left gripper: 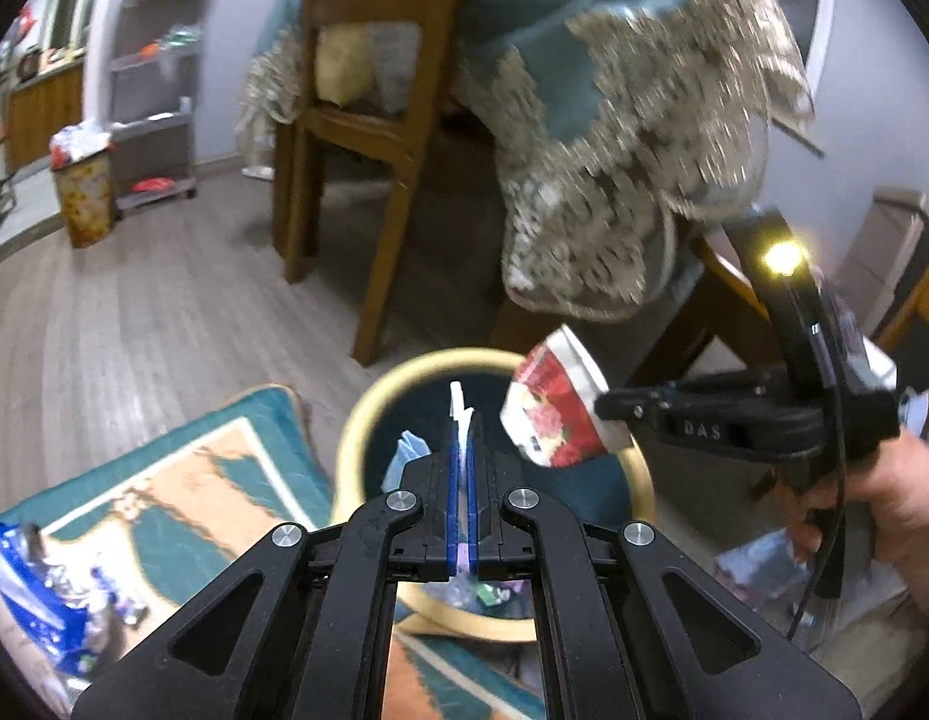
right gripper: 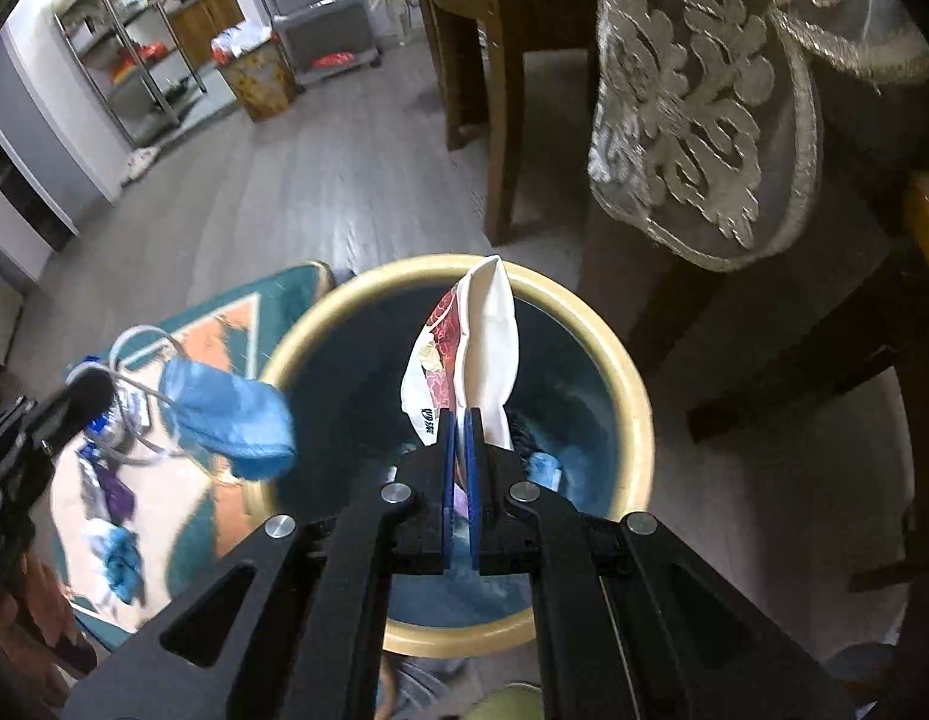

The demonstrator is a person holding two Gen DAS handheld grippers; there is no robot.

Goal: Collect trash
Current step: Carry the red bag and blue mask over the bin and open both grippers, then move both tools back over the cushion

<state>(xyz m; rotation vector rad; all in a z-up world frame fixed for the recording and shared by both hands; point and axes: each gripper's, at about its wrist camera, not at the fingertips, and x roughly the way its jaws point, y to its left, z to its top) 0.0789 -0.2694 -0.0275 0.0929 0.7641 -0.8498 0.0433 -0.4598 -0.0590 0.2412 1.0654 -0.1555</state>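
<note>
Though edge-on from the left wrist, blue mask (right gripper: 227,414) broadside from right.

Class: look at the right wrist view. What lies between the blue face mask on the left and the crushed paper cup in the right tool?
Only the bin's cream rim and dark open interior; nothing else lies between face mask and paper cup, in the right wrist view.

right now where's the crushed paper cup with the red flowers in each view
Left wrist view: the paper cup is right of centre, clamped in the right gripper over the bin.
Right wrist view: the cup is at centre, sticking up from the shut fingers.
Shared landmark: the yellow-rimmed bin below it.
</note>
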